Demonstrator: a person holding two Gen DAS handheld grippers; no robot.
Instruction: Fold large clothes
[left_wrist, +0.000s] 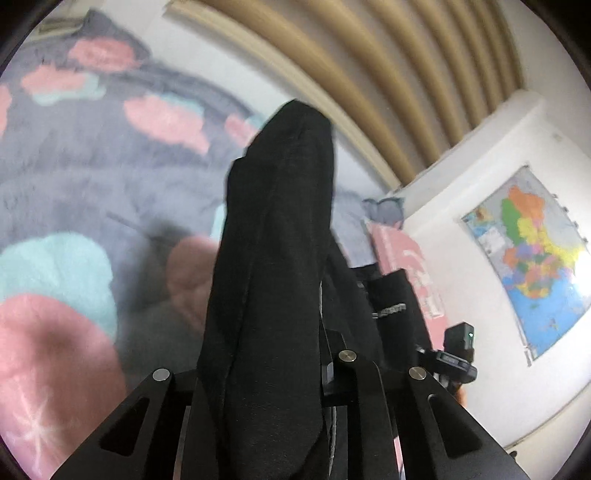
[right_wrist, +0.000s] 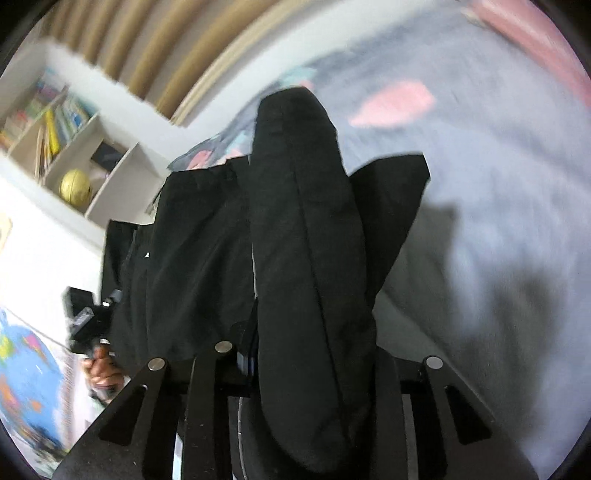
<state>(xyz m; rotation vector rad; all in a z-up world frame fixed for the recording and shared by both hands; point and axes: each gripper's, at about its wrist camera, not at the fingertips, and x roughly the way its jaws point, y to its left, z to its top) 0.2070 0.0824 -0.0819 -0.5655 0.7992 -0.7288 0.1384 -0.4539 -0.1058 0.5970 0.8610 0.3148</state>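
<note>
A black garment (left_wrist: 273, 258) is draped over my left gripper (left_wrist: 291, 122) and hides its fingers; the jaws are closed on the cloth. In the right wrist view the same black garment (right_wrist: 306, 258) covers my right gripper (right_wrist: 295, 110), which is also closed on it. The cloth hangs between both grippers, lifted above a bed with a grey blanket with pink and teal cloud shapes (left_wrist: 92, 166). The other gripper shows at the edge of each view (left_wrist: 458, 354) (right_wrist: 88, 321).
A wooden slatted headboard (left_wrist: 369, 74) runs behind the bed. A coloured map (left_wrist: 532, 258) hangs on the white wall. A white bookshelf (right_wrist: 74, 147) holds books and a yellow ball (right_wrist: 75, 185). A pink pillow (left_wrist: 406, 266) lies by the wall.
</note>
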